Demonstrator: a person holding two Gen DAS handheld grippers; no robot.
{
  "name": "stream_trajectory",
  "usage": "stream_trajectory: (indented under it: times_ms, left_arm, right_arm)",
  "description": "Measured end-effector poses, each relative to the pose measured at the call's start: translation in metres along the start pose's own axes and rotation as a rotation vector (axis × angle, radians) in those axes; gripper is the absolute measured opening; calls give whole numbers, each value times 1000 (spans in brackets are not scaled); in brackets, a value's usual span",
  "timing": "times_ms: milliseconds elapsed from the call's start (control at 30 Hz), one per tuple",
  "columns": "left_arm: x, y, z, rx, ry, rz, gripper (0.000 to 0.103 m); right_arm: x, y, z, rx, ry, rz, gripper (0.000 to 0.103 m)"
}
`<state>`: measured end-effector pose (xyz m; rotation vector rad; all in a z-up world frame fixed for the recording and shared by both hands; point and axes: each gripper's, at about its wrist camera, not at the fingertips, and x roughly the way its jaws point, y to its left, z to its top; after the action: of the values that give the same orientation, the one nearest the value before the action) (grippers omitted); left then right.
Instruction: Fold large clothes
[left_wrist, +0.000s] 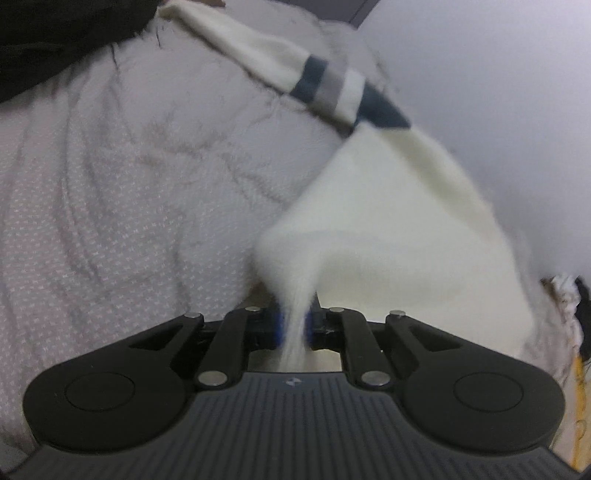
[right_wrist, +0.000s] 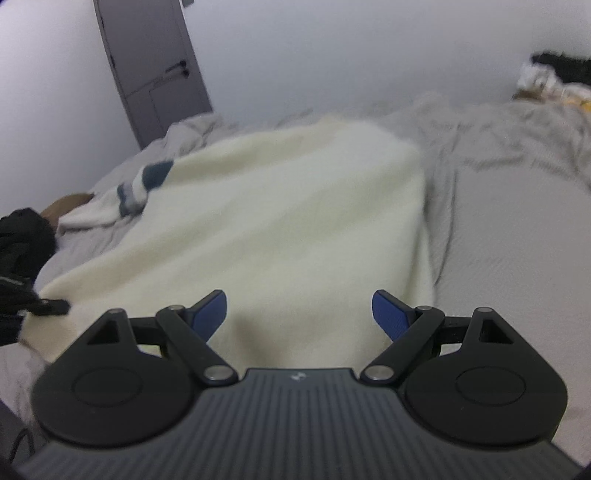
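The left gripper is pinched on the cream sweater's soft, limp edge; the right gripper is held spread above its near hem, judged the next hold.

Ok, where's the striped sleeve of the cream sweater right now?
In the right wrist view the striped sleeve lies at the left on the grey bedsheet, beside the cream sweater, below the door.
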<state>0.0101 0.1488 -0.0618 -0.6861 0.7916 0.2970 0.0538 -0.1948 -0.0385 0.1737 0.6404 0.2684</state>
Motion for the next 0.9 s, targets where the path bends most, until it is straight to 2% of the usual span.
stream_trajectory:
  times_ms: [100,133,200,267,333,500,733,833,900]
  left_arm:
    - [6,6,-1,-11,52,0,17]
    - [9,9,-1,-15,59,-2,21]
    - [7,8,-3,-16,77,6,35]
    - [5,5,-2,-10,88,-6,57]
    - [-2,-2,-2,22,84,-19,62]
    - [-22,-32,1,121,28,-42,62]
    - [-35,-96,-3,263,20,-102,62]
    - [-39,-118,-4,338,4,-98,62]
    - [-36,-123,-3,354,6,-81,62]
  right_arm:
    - [14,-4,-6,35,72,22,87]
    - [18,-4,-9,41,93,24,87]
    - [24,-6,-13,55,119,27,87]
    - [25,-4,-14,58,120,27,88]
    - [24,-3,-12,68,116,31,88]
    - [10,-17,-3,169,78,57,87]
    - [-5,-62,7,388,17,-9,87]
    - [-3,-85,4,512,13,-16,87]
    - [1,-97,3,580,9,-22,87]
